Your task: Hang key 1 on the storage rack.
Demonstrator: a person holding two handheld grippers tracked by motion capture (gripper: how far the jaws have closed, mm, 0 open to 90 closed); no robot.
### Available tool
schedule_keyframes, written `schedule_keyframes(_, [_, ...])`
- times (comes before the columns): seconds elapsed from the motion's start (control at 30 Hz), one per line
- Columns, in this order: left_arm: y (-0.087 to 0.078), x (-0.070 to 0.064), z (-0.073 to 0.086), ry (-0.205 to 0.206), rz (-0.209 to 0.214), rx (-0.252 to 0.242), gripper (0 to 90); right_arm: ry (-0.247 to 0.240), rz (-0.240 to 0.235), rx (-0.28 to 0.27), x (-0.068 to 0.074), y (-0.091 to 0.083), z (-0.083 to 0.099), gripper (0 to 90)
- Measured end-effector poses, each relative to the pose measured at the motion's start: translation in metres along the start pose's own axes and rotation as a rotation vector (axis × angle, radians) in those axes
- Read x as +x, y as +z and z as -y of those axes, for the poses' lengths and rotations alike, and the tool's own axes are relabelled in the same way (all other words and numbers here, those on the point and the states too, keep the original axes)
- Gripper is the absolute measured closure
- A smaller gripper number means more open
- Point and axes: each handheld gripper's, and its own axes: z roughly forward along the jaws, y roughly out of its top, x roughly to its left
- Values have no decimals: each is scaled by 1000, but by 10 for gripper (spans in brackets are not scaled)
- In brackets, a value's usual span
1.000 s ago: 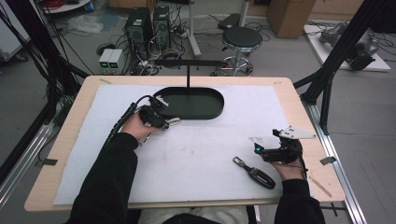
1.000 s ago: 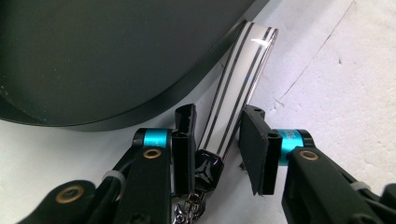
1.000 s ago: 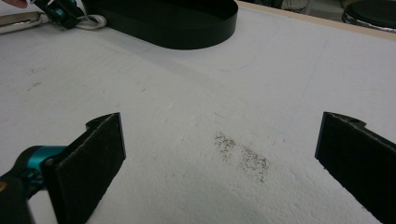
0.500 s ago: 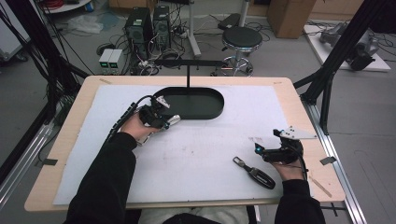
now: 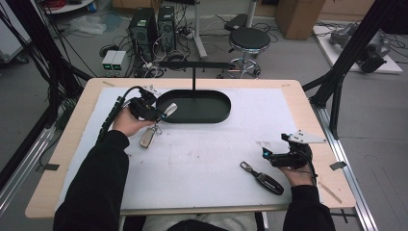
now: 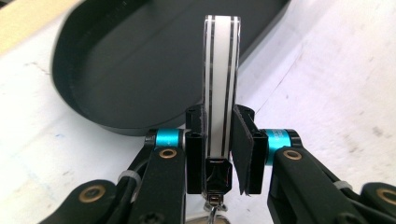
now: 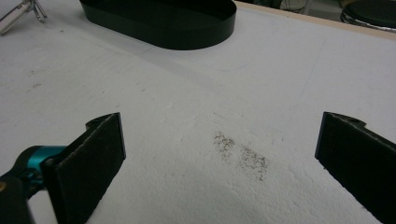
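Evidently, beside the black oval metal tray (image 5: 211, 113) at the white mat's (image 5: 202, 154) far left, a white flat key fob (image 6: 222, 88) is pinched on edge by the left gripper (image 5: 161, 114), presumably for placing inside, while the right gripper (image 7: 219, 154) is held spread, idle, near the black car key (image 5: 263, 179).

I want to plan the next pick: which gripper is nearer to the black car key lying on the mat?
Right. The right gripper hovers just beside the black car key; the left gripper is far across, at the black tray.
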Motion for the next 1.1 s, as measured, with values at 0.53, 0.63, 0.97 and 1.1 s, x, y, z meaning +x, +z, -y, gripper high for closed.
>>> schedule_keyframes(0.53, [-34, -8, -23, 34, -20, -98, 758, -1, 9, 0, 0, -2, 1, 8])
schedule_keyframes(0.63, [-38, -6, -28, 22, -30, -118, 758, 3, 12, -2, 0, -3, 1, 8])
schedule_keyframes(0.97, [-48, 1, -51, 14, -48, -176, 758, 10, 12, -4, -2, -2, 2, 9])
schedule_keyframes(1.1, [-46, 5, -57, 10, -53, -200, 758, 21, 12, 0, -2, -3, 3, 8])
